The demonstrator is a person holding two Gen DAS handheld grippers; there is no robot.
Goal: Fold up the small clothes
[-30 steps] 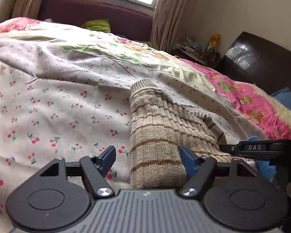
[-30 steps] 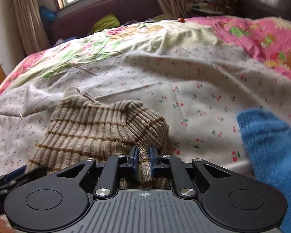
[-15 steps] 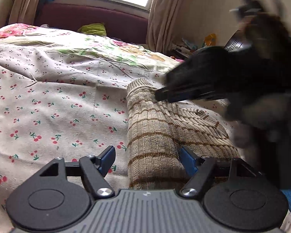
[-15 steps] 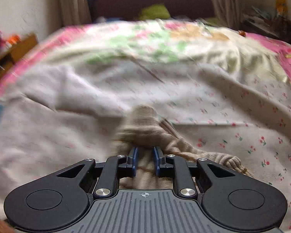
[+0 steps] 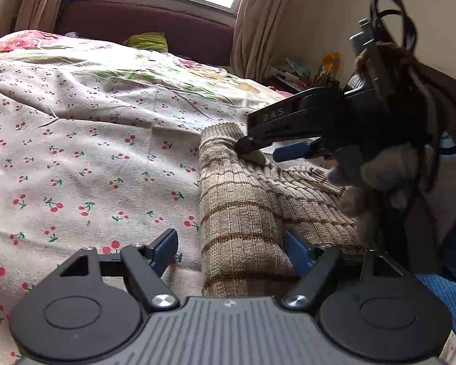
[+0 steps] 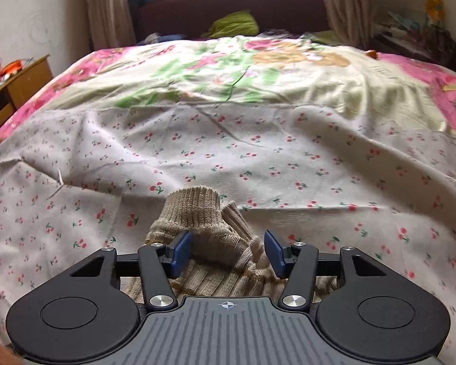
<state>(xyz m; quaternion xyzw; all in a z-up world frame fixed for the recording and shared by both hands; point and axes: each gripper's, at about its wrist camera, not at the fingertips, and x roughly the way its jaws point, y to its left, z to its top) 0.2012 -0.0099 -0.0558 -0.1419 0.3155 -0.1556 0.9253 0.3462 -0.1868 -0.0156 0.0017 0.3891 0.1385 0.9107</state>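
A beige ribbed sweater with brown stripes (image 5: 243,213) lies folded on the bed's cherry-print sheet (image 5: 76,167), its cuffed sleeve end pointing toward 12 o'clock in both wrist views. In the left wrist view it fills the lower centre, running from 6 o'clock up past the middle. The left gripper (image 5: 231,252) sits at 6 o'clock with its blue fingers (image 5: 165,251) spread wide; the folded edge of the sweater lies between them, unpinched. The right gripper (image 5: 260,150) enters from 3 o'clock and rests over the cuff, one black tip touching the knit. In the right wrist view the right gripper (image 6: 228,254) has its fingers (image 6: 181,252) spread apart on either side of the cuff (image 6: 194,210), not clamping it. A blue knitted garment (image 5: 443,292) lies at 4 o'clock beside the sweater. A lime-green cloth (image 6: 234,24) sits beyond the bed at 12 o'clock.
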